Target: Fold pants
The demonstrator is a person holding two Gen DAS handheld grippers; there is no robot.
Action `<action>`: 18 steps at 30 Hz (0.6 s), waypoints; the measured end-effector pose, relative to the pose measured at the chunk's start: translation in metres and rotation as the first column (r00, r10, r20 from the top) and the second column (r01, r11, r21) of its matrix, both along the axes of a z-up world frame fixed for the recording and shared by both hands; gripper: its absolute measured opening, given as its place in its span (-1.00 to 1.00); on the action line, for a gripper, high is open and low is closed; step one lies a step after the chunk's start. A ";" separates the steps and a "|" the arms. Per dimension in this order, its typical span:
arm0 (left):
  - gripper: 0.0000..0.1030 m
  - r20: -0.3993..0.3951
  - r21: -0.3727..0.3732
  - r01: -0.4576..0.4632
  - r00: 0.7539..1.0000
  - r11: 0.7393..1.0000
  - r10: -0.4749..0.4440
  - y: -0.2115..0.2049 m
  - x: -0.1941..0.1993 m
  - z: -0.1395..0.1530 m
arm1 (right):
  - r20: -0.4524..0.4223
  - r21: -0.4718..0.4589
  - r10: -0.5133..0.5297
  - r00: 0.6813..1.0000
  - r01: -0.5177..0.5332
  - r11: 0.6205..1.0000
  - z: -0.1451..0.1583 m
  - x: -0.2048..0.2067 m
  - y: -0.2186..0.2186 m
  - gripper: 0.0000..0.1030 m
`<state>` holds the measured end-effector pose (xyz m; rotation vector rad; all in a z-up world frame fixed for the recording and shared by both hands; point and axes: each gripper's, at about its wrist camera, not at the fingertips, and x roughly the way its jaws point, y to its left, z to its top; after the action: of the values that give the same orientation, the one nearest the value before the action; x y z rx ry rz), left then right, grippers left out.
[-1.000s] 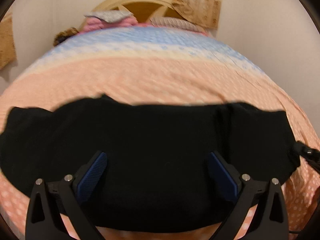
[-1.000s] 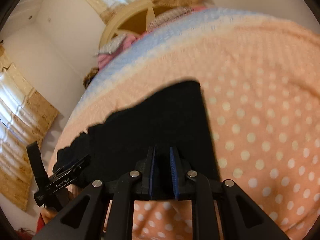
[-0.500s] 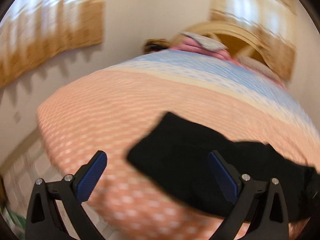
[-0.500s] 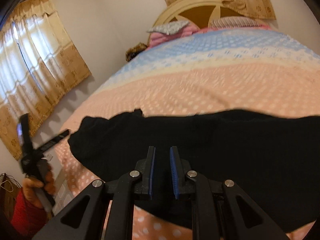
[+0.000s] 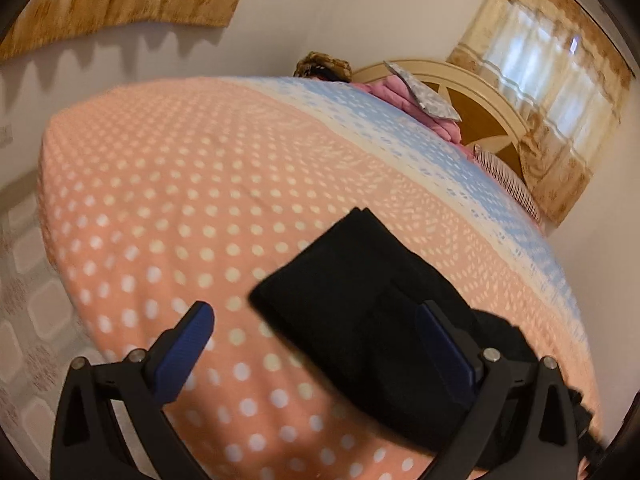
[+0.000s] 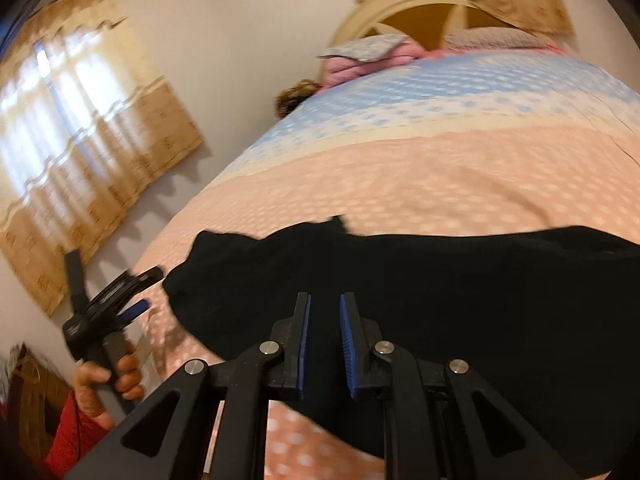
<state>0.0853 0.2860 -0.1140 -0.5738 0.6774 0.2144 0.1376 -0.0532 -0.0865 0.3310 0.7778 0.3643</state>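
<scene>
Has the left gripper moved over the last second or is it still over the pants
Yes. The left gripper has swung left off the middle of the black pants; its fingers now straddle their end and the polka-dot bedspread.

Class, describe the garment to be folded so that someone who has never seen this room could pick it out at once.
Start from the large bed, covered by a peach spread with white dots and a blue band towards the headboard. Near the foot end lie the black pants, flat across the peach part. They are the only dark, plain thing on the bed; the pink bedding is piled far off by the headboard.
</scene>
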 end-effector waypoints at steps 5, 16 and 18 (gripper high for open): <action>0.81 0.002 -0.022 -0.025 1.000 0.999 0.026 0.002 0.004 -0.012 | -0.093 -0.064 0.087 0.992 -0.093 0.994 -0.034 0.001 0.038 -0.70; 0.26 -0.004 -0.033 -0.057 0.998 0.998 0.057 0.005 0.013 -0.008 | -0.107 -0.079 0.094 0.990 -0.103 0.992 -0.050 -0.003 0.039 -0.69; 0.06 -0.005 -0.002 -0.050 0.999 0.999 0.050 0.002 0.013 -0.004 | -0.103 -0.087 0.094 0.990 -0.103 0.991 -0.049 -0.004 0.039 -0.69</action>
<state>0.0982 0.2877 -0.1176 -0.5926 0.6681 0.2619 0.1336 -0.0138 -0.1353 0.2255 0.9069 0.4056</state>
